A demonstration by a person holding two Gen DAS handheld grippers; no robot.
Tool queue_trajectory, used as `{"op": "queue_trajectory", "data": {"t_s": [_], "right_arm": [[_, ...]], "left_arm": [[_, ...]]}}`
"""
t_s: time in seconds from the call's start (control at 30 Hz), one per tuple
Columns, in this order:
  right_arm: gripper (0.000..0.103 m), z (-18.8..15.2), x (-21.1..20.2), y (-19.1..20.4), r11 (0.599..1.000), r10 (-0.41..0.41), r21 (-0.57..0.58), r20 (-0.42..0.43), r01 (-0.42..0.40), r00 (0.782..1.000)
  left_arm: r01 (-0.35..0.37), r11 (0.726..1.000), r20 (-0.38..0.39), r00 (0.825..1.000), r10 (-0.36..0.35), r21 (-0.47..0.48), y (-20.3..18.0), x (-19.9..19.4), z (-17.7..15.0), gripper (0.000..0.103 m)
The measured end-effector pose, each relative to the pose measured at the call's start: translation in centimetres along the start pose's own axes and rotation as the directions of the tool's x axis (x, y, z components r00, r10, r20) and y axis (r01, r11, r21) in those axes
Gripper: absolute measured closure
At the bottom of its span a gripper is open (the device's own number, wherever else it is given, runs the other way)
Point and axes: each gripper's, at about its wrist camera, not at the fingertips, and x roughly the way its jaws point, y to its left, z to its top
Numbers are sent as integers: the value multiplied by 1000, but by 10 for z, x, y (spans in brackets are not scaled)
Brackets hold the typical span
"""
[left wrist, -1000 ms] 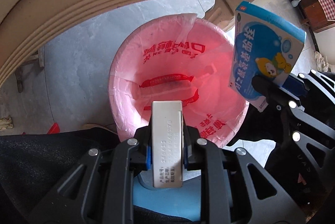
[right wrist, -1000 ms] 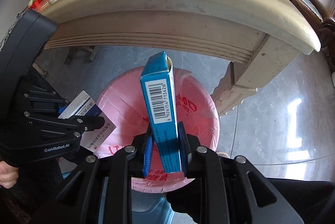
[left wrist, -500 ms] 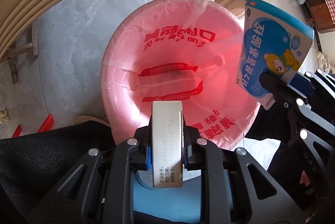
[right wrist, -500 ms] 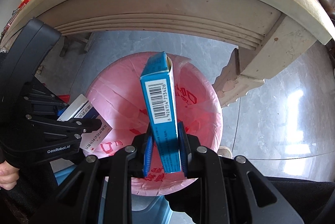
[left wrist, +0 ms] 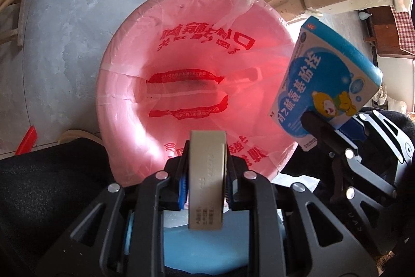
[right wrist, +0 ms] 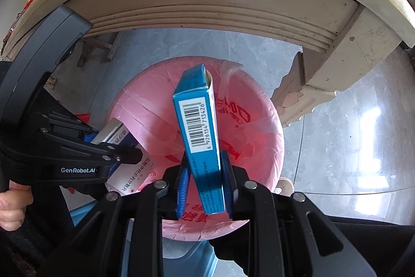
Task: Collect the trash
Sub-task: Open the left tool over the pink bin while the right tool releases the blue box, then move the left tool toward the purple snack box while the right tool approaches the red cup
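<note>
Both boxes hanging right over the pink-lined bin (left wrist: 166, 49) for dropping: left hand-held gripper (left wrist: 206, 181) clamped on white box (left wrist: 206, 173), right hand-held gripper (right wrist: 203, 189) clamped on blue box (right wrist: 199, 126).

We are seeing two boxes, a white box (left wrist: 206, 181) and a blue box (right wrist: 201, 132), one pink-lined bin (left wrist: 124, 85), and two claws.

Both your wrist cameras look steeply down past their fingers, close above the same pink plastic-lined round bin (left wrist: 181, 85) (right wrist: 249, 137), each catching the other gripper alongside.
</note>
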Motion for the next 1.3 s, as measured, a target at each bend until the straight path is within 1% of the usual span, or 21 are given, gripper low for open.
{"op": "queue_trajectory", "data": {"t_s": [0.07, 0.13, 0.17, 0.2, 0.23, 0.27, 0.3, 0.33, 0.4, 0.47, 0.57, 0.73, 0.87, 0.93, 1.0, 1.03, 1.07, 1.13, 1.17, 1.27, 1.3], "right_arm": [[80, 1, 1, -3, 1000, 0, 10, -1, 0, 1000], [77, 2, 3, -6, 1000, -2, 20, 1, 2, 1000], [71, 1, 0, -4, 1000, -1, 24, 0, 1, 1000], [60, 1, 0, -4, 1000, -3, 25, 0, 3, 1000], [55, 1, 0, -4, 1000, -12, 24, 2, 12, 1000], [46, 1, -1, -3, 1000, -16, 20, 7, 16, 1000], [44, 0, -2, -3, 1000, -17, 18, 10, 17, 1000], [42, -1, -3, -3, 1000, -18, 17, 10, 18, 1000], [34, -1, -2, -2, 1000, -17, 18, 9, 17, 1000], [30, 0, -3, -2, 1000, -15, 21, 11, 14, 1000], [26, 1, -10, -3, 1000, -5, 27, 30, 4, 1000], [25, -1, -34, -1, 1000, 4, 28, 83, -6, 997], [24, -6, -71, 3, 998, 55, 33, 144, -60, 988], [23, -6, -97, 4, 994, 94, 33, 182, -102, 979], [20, -3, -128, 6, 994, 104, 16, 235, -111, 966], [18, 0, -145, 7, 994, 107, 5, 267, -113, 958], [13, 4, -163, 7, 993, 114, -7, 297, -117, 948], [11, 16, -200, 9, 994, 113, -29, 358, -110, 927], [9, 25, -219, 9, 995, 103, -35, 384, -97, 917], [8, 56, -267, 11, 995, 100, -54, 434, -84, 895], [7, 67, -279, 12, 994, 107, -71, 433, -84, 895]], "left_arm": [[-12, 1000, -1, 1000, 12, 1, -1, 0, 1, 81], [-22, 1000, 0, 1000, 22, 2, -1, 1, 2, 73], [-25, 1000, -2, 1000, 25, 0, -1, 1, 3, 63], [-25, 1000, 3, 1000, 25, -1, 0, 0, 3, 61], [-29, 1000, 5, 1000, 29, -2, 1, -1, 3, 60], [-36, 999, 4, 999, 36, -3, 1, -2, 4, 56], [-39, 999, 6, 999, 39, -4, 1, -2, 5, 48], [-43, 999, 13, 999, 43, -6, 1, -3, 5, 46], [-71, 997, 26, 997, 71, 2, -1, -6, 5, 42], [-112, 994, 38, 993, 111, 17, -4, -8, 4, 36], [-142, 989, 46, 989, 141, 30, -6, -14, 2, 36], [-200, 979, 87, 977, 196, 42, -8, -38, -7, 35], [-227, 973, 140, 966, 218, 50, -11, -80, -31, 35], [-210, 976, 175, 964, 198, 53, -12, -108, -47, 35], [-193, 980, 201, 963, 178, 54, -14, -140, -62, 29], [-180, 983, 223, 961, 165, 48, -15, -157, -68, 29], [-175, 984, 249, 955, 158, 45, -16, -176, -73, 28], [-185, 982, 317, 934, 164, 37, -17, -215, -79, 28], [-206, 978, 355, 917, 181, 33, -18, -235, -81, 25], [-258, 966, 473, 853, 220, 16, -25, -291, -75, 21], [-271, 963, 506, 831, 232, 3, -27, -308, -70, 21]]}}
